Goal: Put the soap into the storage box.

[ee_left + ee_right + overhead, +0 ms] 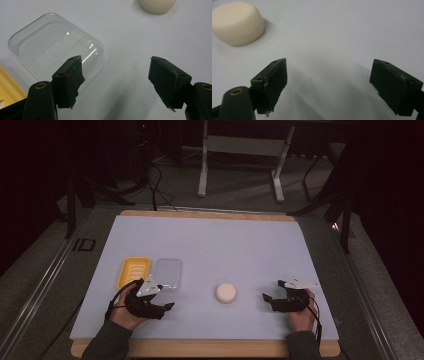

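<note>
A round cream-coloured puck (226, 292) lies on the white mat between my two grippers. At the left sit a yellow ridged tray (133, 271) and, beside it, a clear plastic tray (168, 272). My left gripper (167, 300) rests just in front of those trays, open, with nothing between its jaws. In the left gripper view the clear tray (50, 47) lies beyond the left gripper (116, 75), and the puck (157, 5) is at the top edge. My right gripper (272, 290) rests to the right of the puck, open and empty. In the right gripper view the puck (237, 22) sits up left of the right gripper (329, 77).
The white mat (210, 245) covers a wooden table whose edge (200, 347) shows at the front. A corner of the yellow tray (8, 85) shows in the left gripper view. Behind the table stand a metal frame (240, 150) and cables on a dark floor.
</note>
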A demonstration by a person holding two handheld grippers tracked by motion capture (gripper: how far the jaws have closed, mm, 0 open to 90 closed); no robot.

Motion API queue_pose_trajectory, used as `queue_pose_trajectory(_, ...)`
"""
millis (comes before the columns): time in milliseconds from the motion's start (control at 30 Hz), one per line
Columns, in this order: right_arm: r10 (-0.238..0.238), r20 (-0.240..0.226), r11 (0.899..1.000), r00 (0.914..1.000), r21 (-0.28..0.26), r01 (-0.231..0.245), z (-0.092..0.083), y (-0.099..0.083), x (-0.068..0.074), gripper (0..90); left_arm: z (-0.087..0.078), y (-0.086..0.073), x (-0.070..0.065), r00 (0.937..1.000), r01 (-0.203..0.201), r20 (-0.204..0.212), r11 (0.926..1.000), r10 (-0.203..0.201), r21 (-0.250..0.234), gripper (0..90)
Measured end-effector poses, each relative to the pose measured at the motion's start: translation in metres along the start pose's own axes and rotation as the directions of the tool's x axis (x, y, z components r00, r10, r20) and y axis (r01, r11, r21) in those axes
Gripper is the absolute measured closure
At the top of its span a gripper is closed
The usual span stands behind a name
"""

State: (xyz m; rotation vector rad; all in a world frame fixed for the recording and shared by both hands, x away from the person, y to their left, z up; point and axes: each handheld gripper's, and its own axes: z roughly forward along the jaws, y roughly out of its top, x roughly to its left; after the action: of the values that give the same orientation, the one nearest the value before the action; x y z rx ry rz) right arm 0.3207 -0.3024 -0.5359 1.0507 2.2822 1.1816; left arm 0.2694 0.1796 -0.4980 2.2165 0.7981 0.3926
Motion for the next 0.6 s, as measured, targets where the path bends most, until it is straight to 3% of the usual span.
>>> queue_pose_trajectory(367,-0.031,0.022,0.999,0.9993,-0.012,0.032,-0.0010,-0.0008,0.0038,14.3,-0.0009,-0.0024,0.0026,0.9996,0.012,-0.026,0.9999,-0.012,-0.002,27.9)
queue_pose_trajectory(600,-0.051,0.024,0.998,0.9984,-0.031,0.051,-0.0027,-0.0017,0.0059,14.3,0.0035,-0.0025,0.0026,0.9997,0.015,-0.020,0.9998,-0.015,0.015,27.4)
